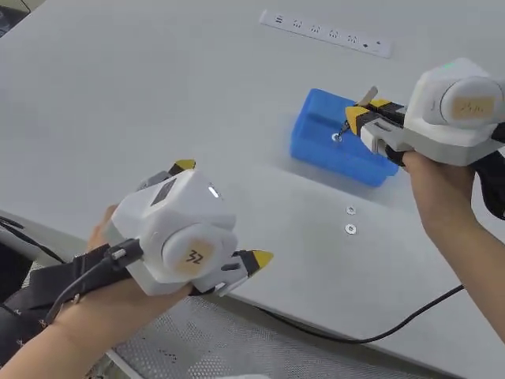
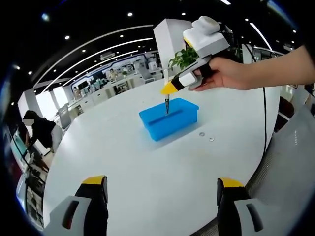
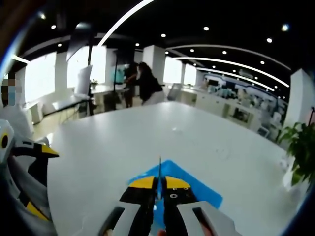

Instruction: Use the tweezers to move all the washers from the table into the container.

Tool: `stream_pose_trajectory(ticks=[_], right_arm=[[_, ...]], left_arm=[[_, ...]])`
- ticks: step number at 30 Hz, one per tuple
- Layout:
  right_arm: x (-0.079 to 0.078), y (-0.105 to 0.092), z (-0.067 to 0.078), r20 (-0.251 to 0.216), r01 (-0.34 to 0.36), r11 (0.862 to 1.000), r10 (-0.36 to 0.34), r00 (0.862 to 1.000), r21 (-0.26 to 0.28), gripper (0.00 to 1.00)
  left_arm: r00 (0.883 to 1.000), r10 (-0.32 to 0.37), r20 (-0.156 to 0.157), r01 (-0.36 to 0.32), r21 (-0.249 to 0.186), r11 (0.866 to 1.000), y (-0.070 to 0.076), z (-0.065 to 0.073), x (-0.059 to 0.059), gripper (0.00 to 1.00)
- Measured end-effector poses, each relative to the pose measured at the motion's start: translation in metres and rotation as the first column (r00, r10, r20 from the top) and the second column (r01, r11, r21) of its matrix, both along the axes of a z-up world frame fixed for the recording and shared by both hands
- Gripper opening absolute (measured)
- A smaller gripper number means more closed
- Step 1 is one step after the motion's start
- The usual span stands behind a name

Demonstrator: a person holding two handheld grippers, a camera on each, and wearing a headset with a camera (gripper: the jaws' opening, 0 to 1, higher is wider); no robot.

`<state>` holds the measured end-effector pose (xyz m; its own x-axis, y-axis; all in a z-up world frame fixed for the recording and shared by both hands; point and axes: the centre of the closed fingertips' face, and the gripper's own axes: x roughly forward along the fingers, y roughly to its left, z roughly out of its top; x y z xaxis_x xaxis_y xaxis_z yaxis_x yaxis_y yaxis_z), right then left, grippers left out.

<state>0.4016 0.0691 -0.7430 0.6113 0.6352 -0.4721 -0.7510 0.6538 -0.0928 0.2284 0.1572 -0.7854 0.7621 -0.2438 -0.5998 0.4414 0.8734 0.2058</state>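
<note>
Tweezers held over the blue container

The right gripper (image 1: pixel 359 122) has its jaws clamped on the tweezers (image 1: pixel 342 129), tips down in the container (image 1: pixel 316 150) at 2 o'clock in the head view. A washer (image 1: pixel 350 210) and a second washer (image 1: pixel 350 229) lie on the table (image 1: pixel 158 95) at the container's 5 o'clock. The left gripper (image 1: pixel 222 212), at 7 o'clock, has its jaws spread wide and holds nothing.

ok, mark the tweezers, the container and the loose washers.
tweezers (image 2: pixel 167 104), left gripper view, on the shaft.
container (image 1: pixel 331 159), head view, on the front wall.
washers (image 1: pixel 350 229), head view, on the nearer one's ring.
</note>
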Motion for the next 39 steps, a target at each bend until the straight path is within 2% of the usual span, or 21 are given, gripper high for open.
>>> stream_pose_trajectory(ticks=[5, 10, 16, 23, 25, 39], right_arm=[[0.006, -0.001, -0.018, -0.026, 0.009, 1.000, -0.010, 1.000, -0.023, 0.02], [0.005, -0.004, -0.036, -0.062, 0.016, 0.999, -0.018, 0.998, -0.042, 0.03], [0.002, -0.008, -0.048, -0.080, 0.018, 0.998, -0.023, 0.997, -0.066, 0.03], [0.001, -0.013, -0.055, -0.085, 0.024, 0.997, -0.030, 0.996, -0.073, 0.02], [0.001, -0.013, -0.050, -0.079, 0.030, 0.998, -0.034, 0.996, -0.061, 0.02], [0.000, -0.015, -0.053, -0.091, 0.056, 0.998, -0.058, 0.994, -0.021, 0.03]], left_arm=[[1.000, 0.002, -0.003, -0.002, 0.001, 1.000, 0.001, -0.001, 0.000, 0.94], [1.000, 0.003, -0.006, -0.003, 0.001, 1.000, 0.001, -0.001, 0.000, 0.94], [1.000, 0.001, -0.009, -0.001, 0.007, 1.000, 0.001, -0.002, -0.001, 0.93], [1.000, -0.003, -0.011, 0.003, 0.009, 1.000, 0.000, -0.003, -0.001, 0.93], [1.000, -0.002, -0.014, 0.002, 0.012, 1.000, 0.001, -0.003, -0.001, 0.93], [1.000, -0.005, -0.021, 0.006, 0.019, 1.000, 0.000, -0.004, -0.002, 0.92]])
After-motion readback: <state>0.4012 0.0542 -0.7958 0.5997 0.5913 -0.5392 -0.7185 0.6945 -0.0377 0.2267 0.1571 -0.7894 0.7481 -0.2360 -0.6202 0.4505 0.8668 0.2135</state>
